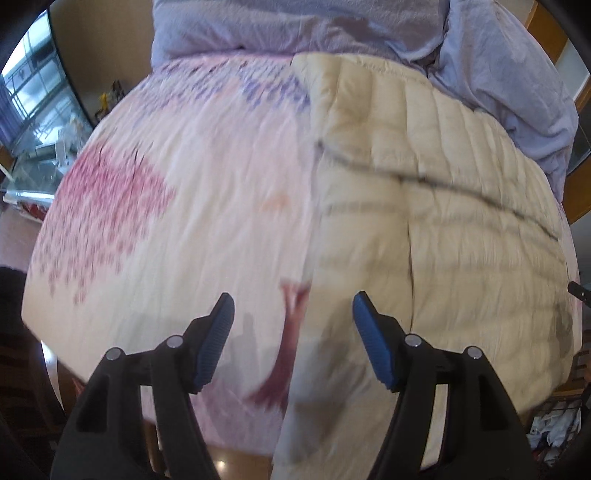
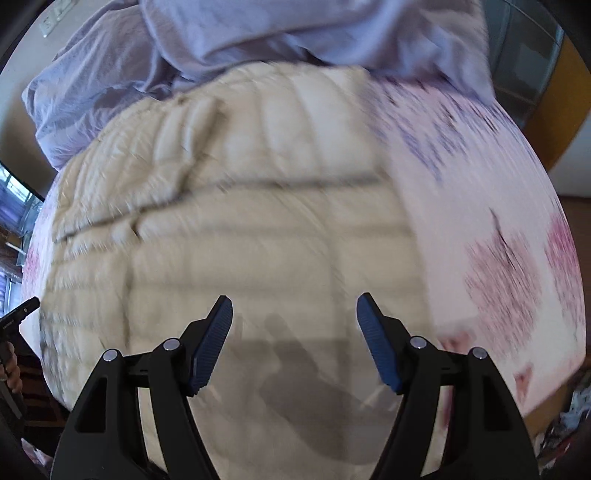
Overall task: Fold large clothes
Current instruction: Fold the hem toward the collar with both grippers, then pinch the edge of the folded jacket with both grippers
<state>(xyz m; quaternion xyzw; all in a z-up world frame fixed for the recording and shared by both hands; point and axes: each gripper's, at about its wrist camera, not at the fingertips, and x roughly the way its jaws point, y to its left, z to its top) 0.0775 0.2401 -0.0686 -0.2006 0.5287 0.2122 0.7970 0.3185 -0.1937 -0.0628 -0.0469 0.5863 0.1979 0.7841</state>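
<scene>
A bed (image 1: pixel 207 177) with a pink, flower-printed cover fills the middle of the room. Left of it in the left wrist view stands a large window (image 1: pixel 33 92) with a dark frame, letting in daylight. Below the window, beside the bed, sits what may be a glass-topped table (image 1: pixel 33 173), too blurred to be sure. Beyond the bed's far right corner is orange-brown wooden furniture (image 1: pixel 546 33). Under the bed's near edge lies glossy brown floor (image 1: pixel 236 461).
</scene>
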